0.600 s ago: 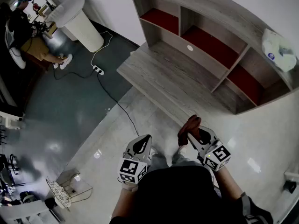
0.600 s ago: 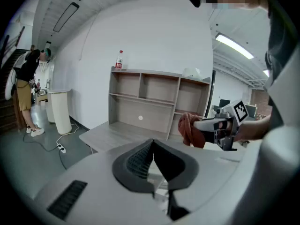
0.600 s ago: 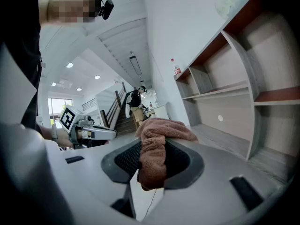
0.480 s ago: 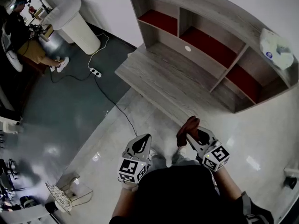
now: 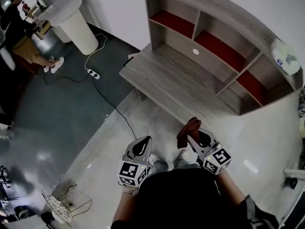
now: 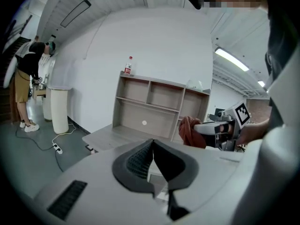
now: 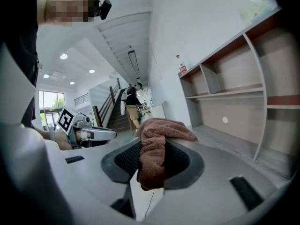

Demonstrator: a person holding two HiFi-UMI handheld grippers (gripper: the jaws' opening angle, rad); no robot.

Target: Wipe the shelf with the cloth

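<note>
Brown cloth (image 7: 158, 137) clamped in right claw (image 7: 152, 161).

Wooden shelf (image 5: 176, 82), bottle (image 6: 127, 66) on its top

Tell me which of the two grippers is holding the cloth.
The right gripper: its jaws are shut on the brown cloth. The left gripper has its jaws together with nothing between them.

Coarse knitted fabric is seen on the cloth (image 7: 159, 139). The shelf (image 5: 181, 87) is finished in matt grey wood grain; the floor (image 5: 109, 142) is tiled glossy, reflective.
</note>
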